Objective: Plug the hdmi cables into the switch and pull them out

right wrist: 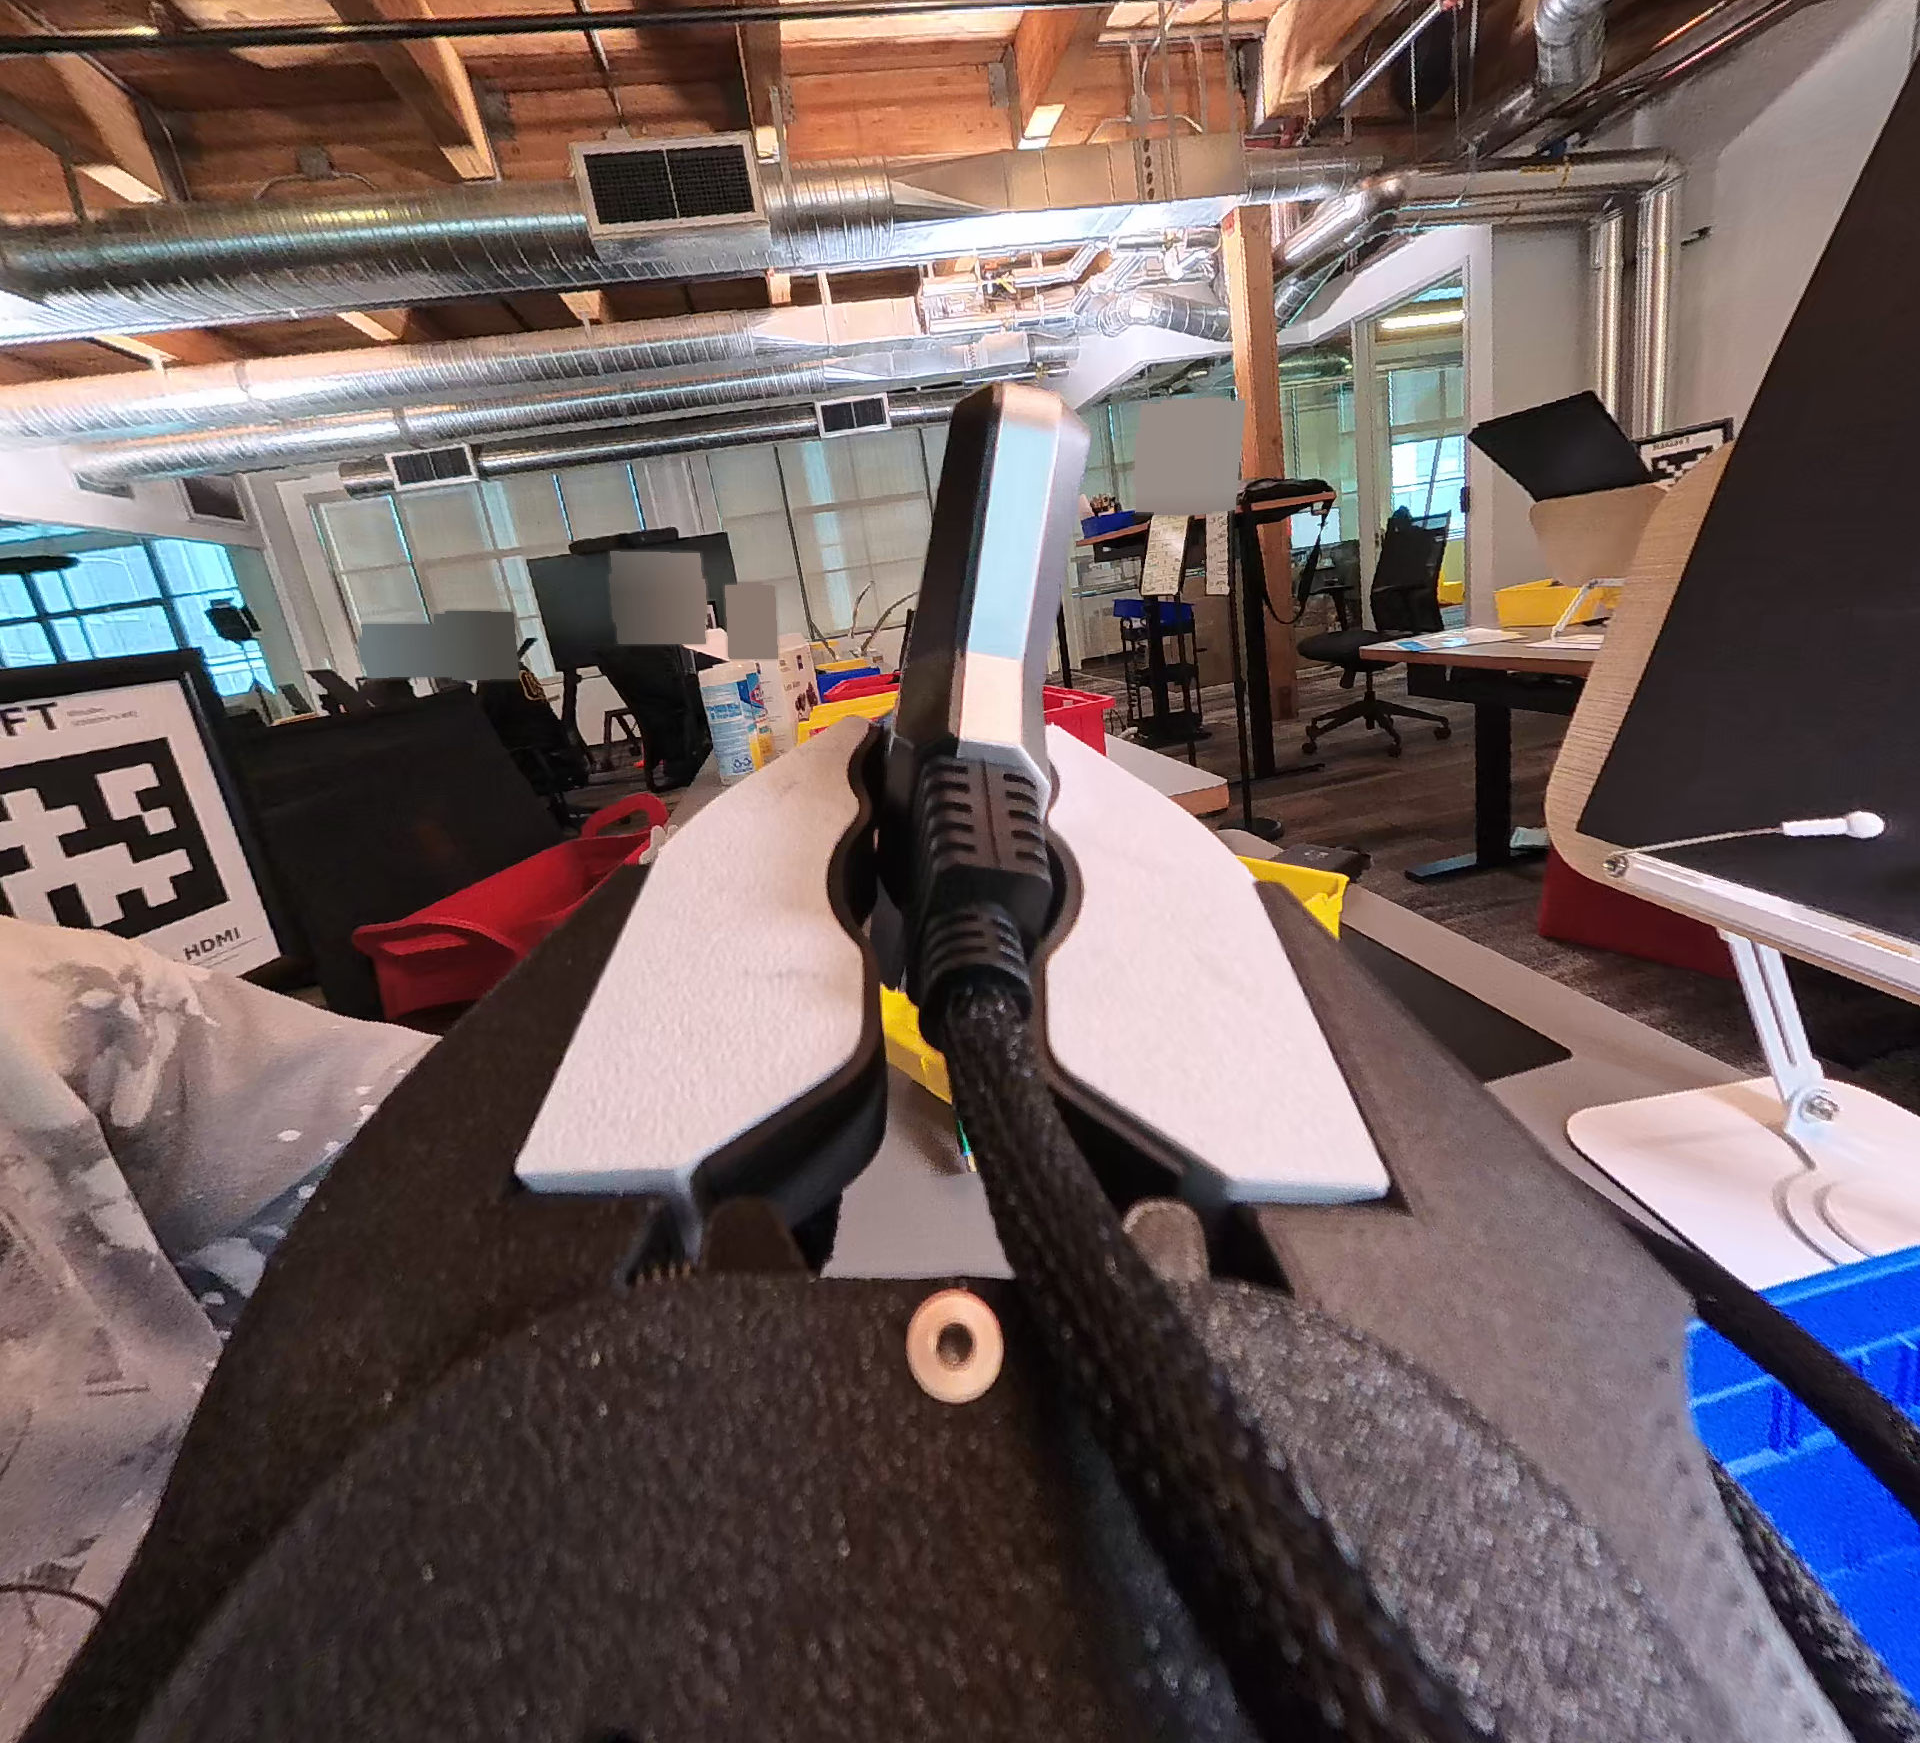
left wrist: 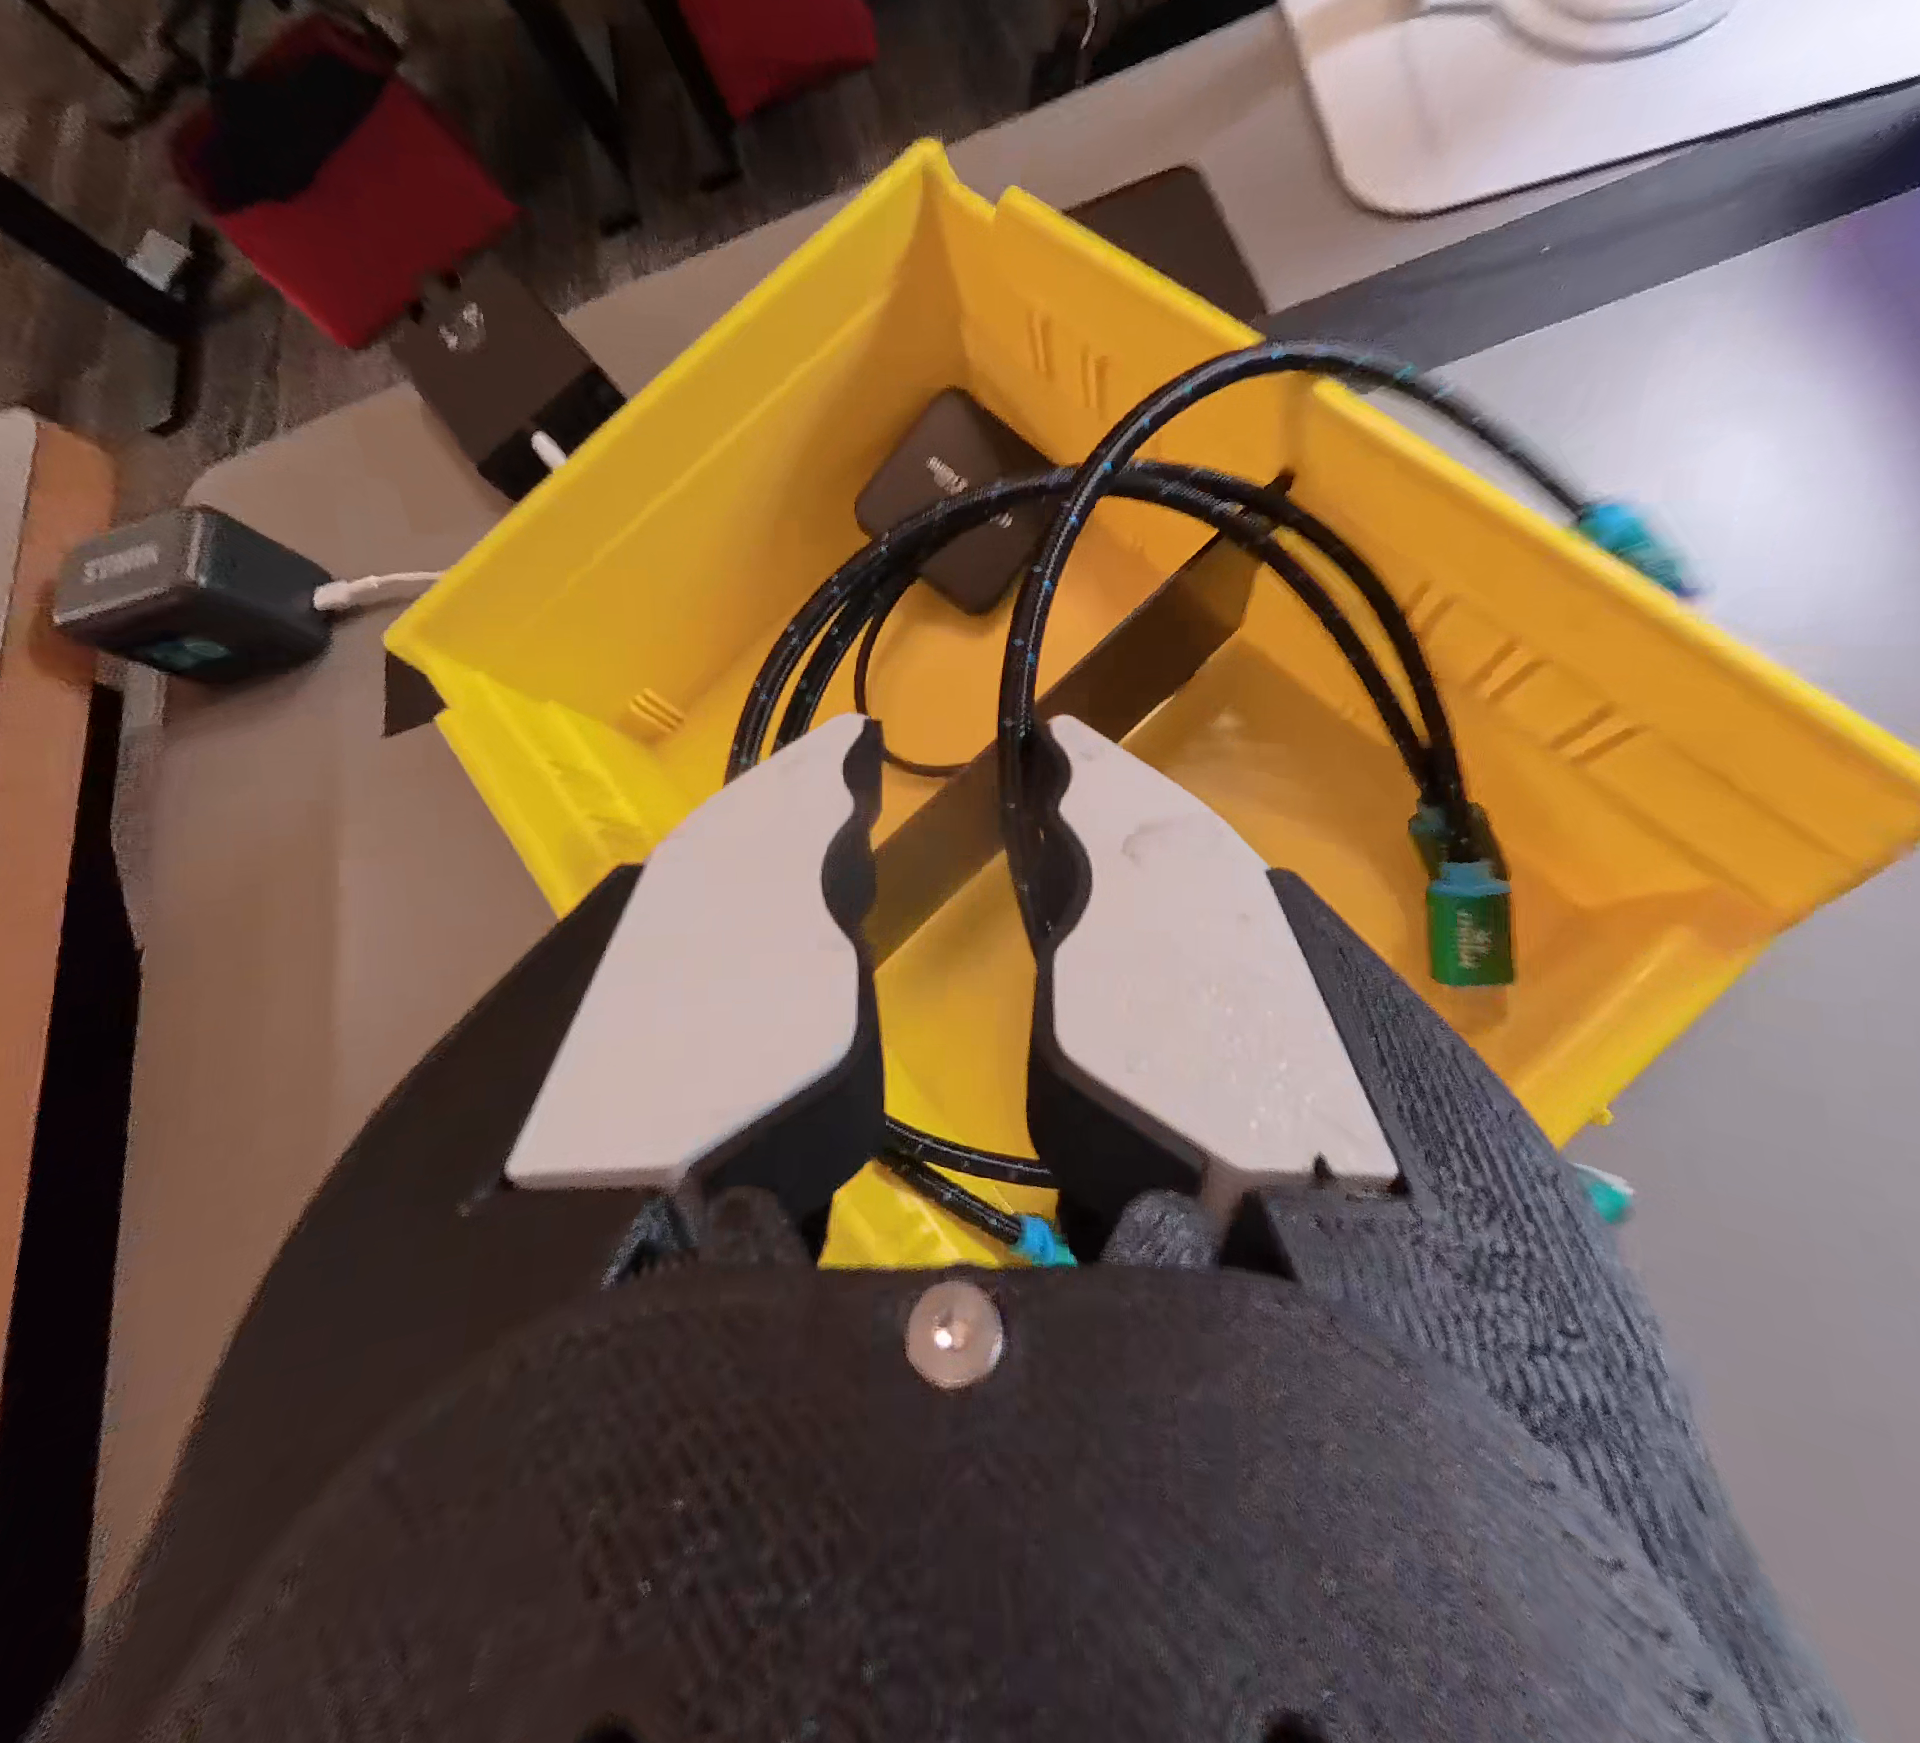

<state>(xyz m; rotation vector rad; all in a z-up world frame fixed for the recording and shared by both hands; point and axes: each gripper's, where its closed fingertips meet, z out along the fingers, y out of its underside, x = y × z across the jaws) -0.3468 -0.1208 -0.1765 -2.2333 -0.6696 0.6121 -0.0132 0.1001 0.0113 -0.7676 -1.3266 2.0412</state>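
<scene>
there, switch in right gripper

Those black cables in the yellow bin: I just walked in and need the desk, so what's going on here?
A person is working with two handheld grippers. The left gripper hangs open over the yellow bin, where braided HDMI cables with green plugs loop beside a small black box. The right gripper is raised, shut on a thick black cable's connector, which joins a grey-and-black device.

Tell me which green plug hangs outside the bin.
The teal plug past the bin's right wall; the other green plugs lie inside on its floor.
</scene>
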